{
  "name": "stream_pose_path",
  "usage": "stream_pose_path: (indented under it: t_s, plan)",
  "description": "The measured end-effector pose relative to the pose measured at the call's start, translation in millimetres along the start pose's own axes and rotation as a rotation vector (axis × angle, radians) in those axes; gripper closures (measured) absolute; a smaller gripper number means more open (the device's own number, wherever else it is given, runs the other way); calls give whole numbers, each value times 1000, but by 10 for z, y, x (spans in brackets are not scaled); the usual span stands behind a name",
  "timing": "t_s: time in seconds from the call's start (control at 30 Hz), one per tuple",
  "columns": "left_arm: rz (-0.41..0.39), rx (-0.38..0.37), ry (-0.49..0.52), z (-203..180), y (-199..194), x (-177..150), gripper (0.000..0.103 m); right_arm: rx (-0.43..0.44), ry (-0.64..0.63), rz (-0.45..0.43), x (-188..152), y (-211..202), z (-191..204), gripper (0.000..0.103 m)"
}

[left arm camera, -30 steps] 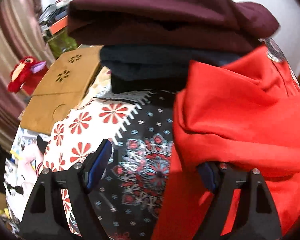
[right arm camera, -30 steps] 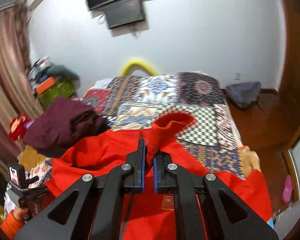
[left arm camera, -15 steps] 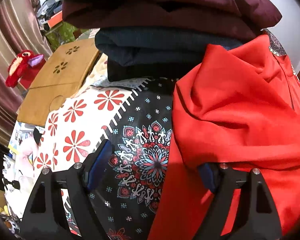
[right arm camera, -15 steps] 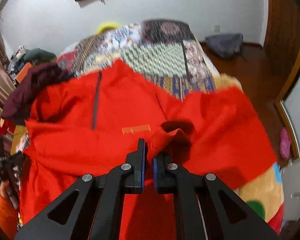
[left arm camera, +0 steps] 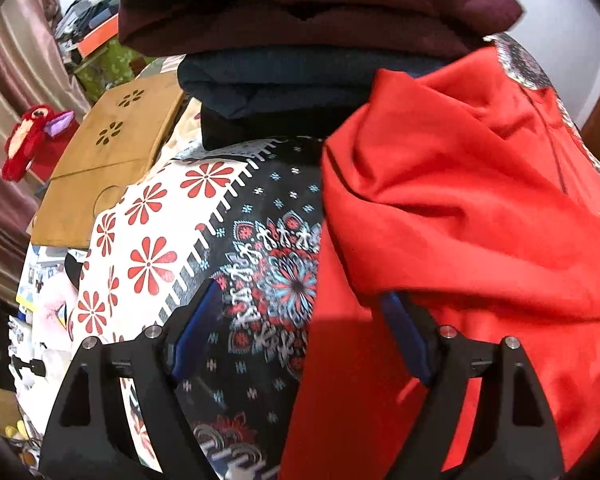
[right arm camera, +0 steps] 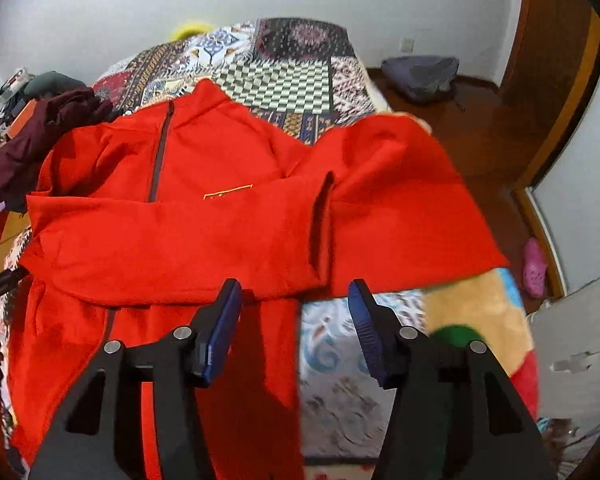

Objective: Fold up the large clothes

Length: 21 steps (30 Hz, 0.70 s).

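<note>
A large red zip jacket (right arm camera: 204, 216) lies spread on the patterned bedspread (right arm camera: 292, 76). One sleeve (right arm camera: 400, 200) is folded in across its chest. My right gripper (right arm camera: 294, 312) hovers just short of the sleeve's lower edge. Its jaws are opening, with no cloth pinched between the blue pads (right arm camera: 224, 320). In the left wrist view the jacket's bunched side (left arm camera: 460, 208) fills the right half. My left gripper (left arm camera: 300, 332) stands open over the jacket's edge. Its right finger (left arm camera: 404, 336) is tucked under a red fold, and its left finger is over the bedspread (left arm camera: 268, 280).
A stack of folded clothes, maroon (left arm camera: 300, 4) on navy (left arm camera: 276, 80), sits beyond the jacket's side. A wooden board (left arm camera: 116, 152) and a red plush toy (left arm camera: 32, 140) lie left of the bed. A grey bag (right arm camera: 420, 76) and a pink slipper (right arm camera: 536, 268) are on the floor at right.
The right gripper carried the pinched red sleeve down and across the jacket, then opened and let it go; the sleeve now lies flat. The left gripper's view shifted only slightly.
</note>
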<state>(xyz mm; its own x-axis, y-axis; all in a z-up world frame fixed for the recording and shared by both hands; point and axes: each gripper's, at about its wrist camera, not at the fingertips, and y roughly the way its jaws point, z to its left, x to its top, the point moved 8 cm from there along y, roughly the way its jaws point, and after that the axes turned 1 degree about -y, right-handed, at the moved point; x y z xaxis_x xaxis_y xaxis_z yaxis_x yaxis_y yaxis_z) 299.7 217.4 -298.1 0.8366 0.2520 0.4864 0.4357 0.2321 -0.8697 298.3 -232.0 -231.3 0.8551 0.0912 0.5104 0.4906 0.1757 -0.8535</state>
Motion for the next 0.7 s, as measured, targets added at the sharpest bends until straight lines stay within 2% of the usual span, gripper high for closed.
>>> stream_pose_path:
  t_s: [0.17,0.37,0.57,0.7]
  plan:
    - [-35,-26,67,-151,-307,-18,22,-16,47,-61,31,-269,-231,52]
    - [-141,-90,125,-525,-808,195,22,6,162,-139,126,-533,-585,48]
    - [-220,-192,168,-1051,-1122,452,18,11,282,-151,128,-492,-941,48]
    - [-234,-237,204,-1427,-1168,535,16,6,380,-131,52,-326,-1241,48]
